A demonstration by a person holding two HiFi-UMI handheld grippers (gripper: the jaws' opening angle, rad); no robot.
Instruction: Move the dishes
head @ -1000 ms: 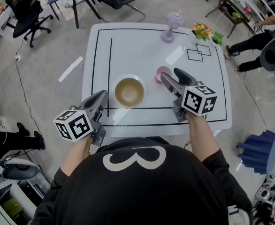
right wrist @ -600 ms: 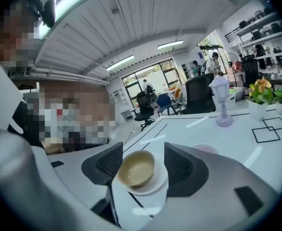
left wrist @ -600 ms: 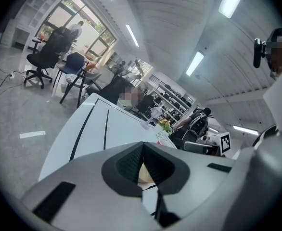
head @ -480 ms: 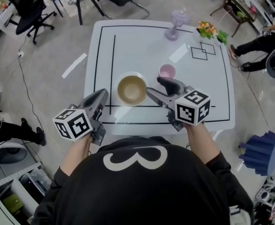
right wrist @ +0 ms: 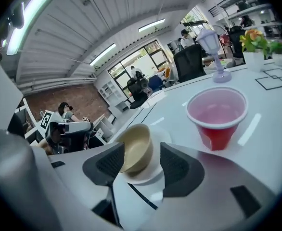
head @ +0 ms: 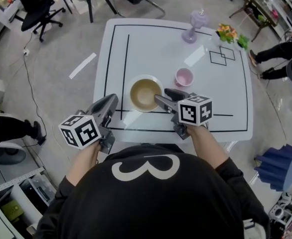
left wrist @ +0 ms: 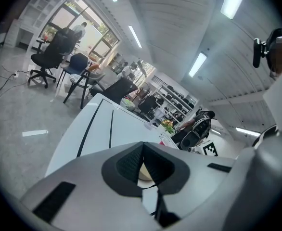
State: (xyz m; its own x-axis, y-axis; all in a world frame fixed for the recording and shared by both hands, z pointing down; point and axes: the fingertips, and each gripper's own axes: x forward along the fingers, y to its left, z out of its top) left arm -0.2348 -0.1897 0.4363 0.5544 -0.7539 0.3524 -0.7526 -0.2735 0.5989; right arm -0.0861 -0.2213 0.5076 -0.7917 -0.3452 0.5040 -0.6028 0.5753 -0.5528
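Your right gripper (head: 163, 95) has its jaws set wide, and the tan bowl (right wrist: 134, 150) shows between them, not yet gripped. This spacing appears chosen so the jaws can close on the bowl. The bowl sits on a white plate (right wrist: 162, 134) toward the near edge of the table (head: 151, 49). Your left gripper (head: 112, 102), its jaws closed together on nothing, hovers at the near left corner, clear of the work. Note the pink cup (right wrist: 217, 114) close to the right of the plate: it restricts any rightward sweep. The purple goblet (head: 196, 26) and flowers (head: 229, 33) stand far off, well apart.
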